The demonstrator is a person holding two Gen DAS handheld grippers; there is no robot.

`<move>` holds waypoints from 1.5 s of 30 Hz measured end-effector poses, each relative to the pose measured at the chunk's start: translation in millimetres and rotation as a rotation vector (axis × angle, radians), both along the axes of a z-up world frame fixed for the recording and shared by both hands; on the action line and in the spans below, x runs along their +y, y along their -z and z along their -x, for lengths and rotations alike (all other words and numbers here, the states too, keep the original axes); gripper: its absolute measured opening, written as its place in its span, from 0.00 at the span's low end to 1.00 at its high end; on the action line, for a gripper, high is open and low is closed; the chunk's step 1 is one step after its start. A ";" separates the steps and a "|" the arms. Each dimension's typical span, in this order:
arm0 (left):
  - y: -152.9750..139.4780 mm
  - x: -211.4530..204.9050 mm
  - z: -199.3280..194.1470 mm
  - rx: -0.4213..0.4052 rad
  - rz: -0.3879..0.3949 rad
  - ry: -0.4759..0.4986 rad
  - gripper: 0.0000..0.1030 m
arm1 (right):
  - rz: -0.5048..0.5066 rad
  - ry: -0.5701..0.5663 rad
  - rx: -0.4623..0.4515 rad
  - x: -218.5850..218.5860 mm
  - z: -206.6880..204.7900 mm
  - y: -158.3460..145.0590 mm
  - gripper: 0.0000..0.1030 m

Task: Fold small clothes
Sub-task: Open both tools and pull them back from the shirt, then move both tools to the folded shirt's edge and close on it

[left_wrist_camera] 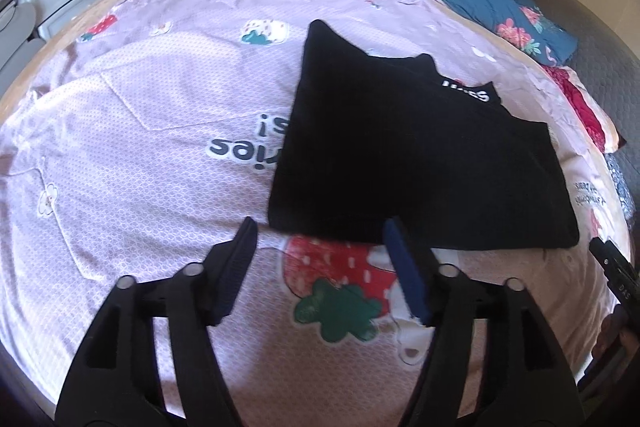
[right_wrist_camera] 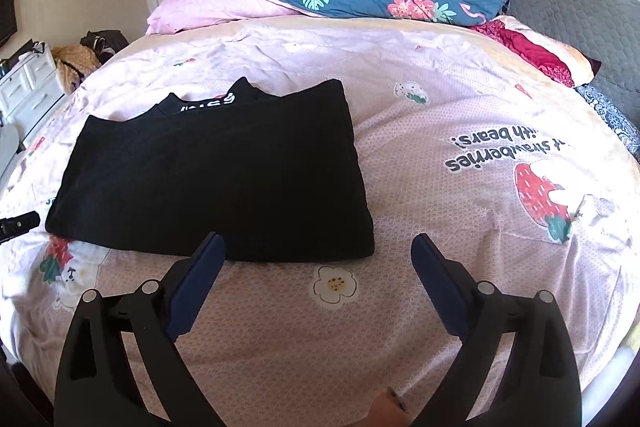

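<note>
Both the left gripper point(left_wrist_camera: 320, 227) and right gripper point(right_wrist_camera: 318, 241) are gaping wide, empty, beside the folded black fabric garment point(left_wrist_camera: 408, 155) lying on the pink strawberry-print bed sheet point(left_wrist_camera: 140, 147).

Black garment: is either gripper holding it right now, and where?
No. The left gripper and right gripper are both open with nothing between them; the black garment lies folded on the bedspread.

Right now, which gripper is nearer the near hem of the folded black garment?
Roughly level; the left looks marginally nearer. The left gripper hangs open over the black garment's near-left corner. The right gripper hangs open just before its near-right corner. Neither touches it.
</note>
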State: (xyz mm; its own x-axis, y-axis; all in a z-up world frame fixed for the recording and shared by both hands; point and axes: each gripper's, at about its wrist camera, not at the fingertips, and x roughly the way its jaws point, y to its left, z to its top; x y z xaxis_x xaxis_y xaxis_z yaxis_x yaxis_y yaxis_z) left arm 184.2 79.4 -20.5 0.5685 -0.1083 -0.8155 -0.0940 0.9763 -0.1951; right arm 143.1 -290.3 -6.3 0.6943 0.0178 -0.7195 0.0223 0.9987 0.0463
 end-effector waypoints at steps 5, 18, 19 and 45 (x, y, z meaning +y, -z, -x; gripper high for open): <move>-8.3 -10.8 4.8 -0.016 -0.017 0.021 0.80 | 0.009 -0.008 -0.013 4.7 5.4 -5.7 0.93; -17.6 -6.9 13.1 -0.037 -0.030 0.011 0.91 | 0.033 -0.078 -0.039 38.6 12.5 -18.8 0.94; -18.2 -4.6 14.3 -0.039 -0.029 0.006 0.91 | 0.034 -0.087 -0.040 43.3 12.8 -19.5 0.94; -11.2 72.4 16.2 -0.060 -0.031 -0.169 0.91 | 0.103 -0.327 -0.026 162.2 8.0 -6.6 0.95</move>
